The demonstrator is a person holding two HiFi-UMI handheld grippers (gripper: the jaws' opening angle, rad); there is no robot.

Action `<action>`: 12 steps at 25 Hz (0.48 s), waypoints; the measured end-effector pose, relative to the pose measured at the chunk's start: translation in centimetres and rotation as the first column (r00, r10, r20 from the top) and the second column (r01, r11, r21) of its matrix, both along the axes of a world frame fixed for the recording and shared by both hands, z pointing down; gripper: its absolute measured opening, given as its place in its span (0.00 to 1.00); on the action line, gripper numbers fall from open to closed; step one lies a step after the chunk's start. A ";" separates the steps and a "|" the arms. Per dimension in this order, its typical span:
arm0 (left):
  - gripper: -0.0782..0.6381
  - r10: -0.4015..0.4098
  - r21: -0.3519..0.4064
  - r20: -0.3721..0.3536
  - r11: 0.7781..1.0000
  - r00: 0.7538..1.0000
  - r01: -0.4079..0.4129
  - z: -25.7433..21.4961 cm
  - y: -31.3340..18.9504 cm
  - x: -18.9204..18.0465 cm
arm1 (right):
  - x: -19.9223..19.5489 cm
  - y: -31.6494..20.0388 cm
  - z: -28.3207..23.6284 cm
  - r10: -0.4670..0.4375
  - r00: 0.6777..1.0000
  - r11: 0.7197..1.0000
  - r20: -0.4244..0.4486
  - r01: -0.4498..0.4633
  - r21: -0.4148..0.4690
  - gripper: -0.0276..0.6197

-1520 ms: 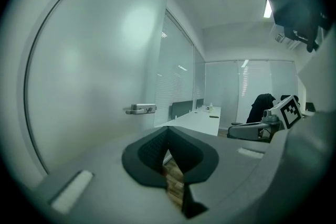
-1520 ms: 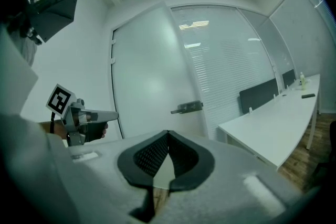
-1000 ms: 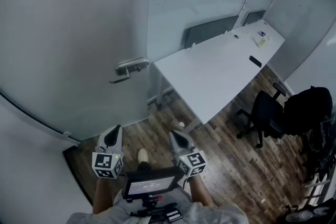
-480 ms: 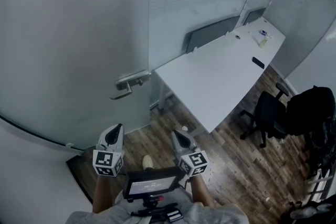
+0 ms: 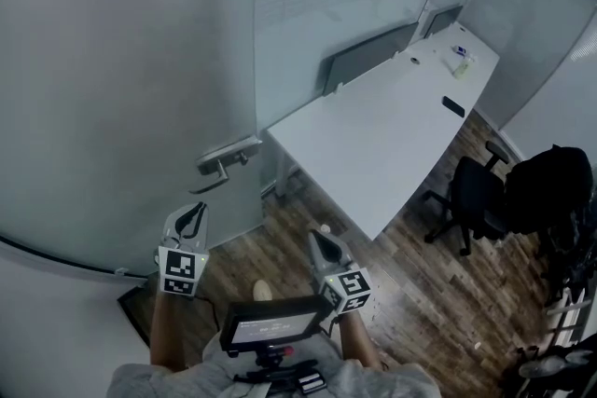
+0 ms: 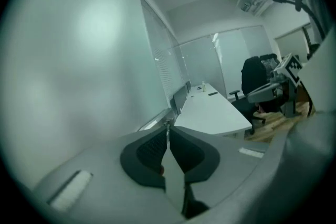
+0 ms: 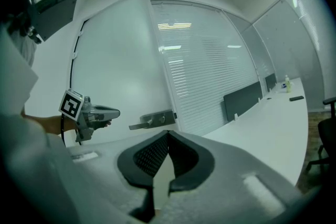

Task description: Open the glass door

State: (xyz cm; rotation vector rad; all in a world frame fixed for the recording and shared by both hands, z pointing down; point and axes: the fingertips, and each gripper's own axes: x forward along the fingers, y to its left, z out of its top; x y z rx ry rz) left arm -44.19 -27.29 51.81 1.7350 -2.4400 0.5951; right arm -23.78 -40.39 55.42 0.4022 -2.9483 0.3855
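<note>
The frosted glass door (image 5: 121, 89) fills the left of the head view, with its metal lever handle (image 5: 222, 165) on the right edge. My left gripper (image 5: 190, 217) points at the door just below and left of the handle, apart from it. Its jaws have just been opening, showing a narrow slit with nothing between them (image 6: 168, 131). My right gripper (image 5: 320, 243) hangs lower right over the floor, shut and empty (image 7: 168, 136). The right gripper view shows the handle (image 7: 152, 120) with the left gripper (image 7: 113, 112) short of it.
A long white desk (image 5: 392, 135) with a grey divider panel (image 5: 368, 56) runs back right from the door edge. A black office chair (image 5: 471, 196) and a dark bag (image 5: 550, 191) stand on the wood floor (image 5: 401, 294) to the right.
My left gripper has swung left and forward toward the door handle, rolling as it went, and its jaws have parted slightly. The handle sits lower and nearer in the head view.
</note>
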 end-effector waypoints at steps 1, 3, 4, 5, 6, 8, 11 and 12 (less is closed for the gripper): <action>0.14 0.008 -0.022 0.028 1.000 1.000 -0.007 0.1 -0.3 -0.6 | -0.2 -0.2 0.0 0.007 1.000 1.000 0.000 -0.007 0.001 0.05; 0.14 0.026 -0.055 0.070 0.998 0.997 -0.022 0.4 -1.0 -1.5 | -0.5 -0.6 0.0 0.017 1.000 1.000 0.000 -0.017 0.002 0.05; 0.14 0.039 -0.073 0.088 0.997 0.995 -0.032 0.6 -1.3 -1.9 | -0.6 -0.8 0.0 0.020 1.000 1.000 -0.001 -0.020 0.003 0.05; 0.15 0.056 -0.096 0.106 0.994 0.993 -0.046 0.8 -1.6 -2.2 | -0.7 -1.0 0.0 0.023 1.000 1.000 -0.002 -0.023 0.004 0.05; 0.15 0.077 -0.123 0.127 0.990 0.989 -0.061 1.1 -2.0 -2.4 | -0.8 -1.2 -0.1 0.026 1.000 1.000 -0.003 -0.026 0.006 0.05; 0.17 0.121 -0.181 0.169 0.979 0.978 -0.090 1.6 -2.6 -2.9 | -1.0 -1.5 -0.1 0.033 0.999 0.999 -0.005 -0.033 0.008 0.05; 0.19 0.177 -0.240 0.196 0.962 0.964 -0.128 2.4 -3.1 -3.7 | -1.3 -1.9 -0.2 0.049 0.999 0.999 -0.005 -0.049 0.005 0.05; 0.20 0.196 -0.252 0.191 0.957 0.962 -0.145 2.7 -3.3 -3.9 | -1.3 -1.9 -0.1 0.054 0.999 0.999 -0.005 -0.054 0.004 0.05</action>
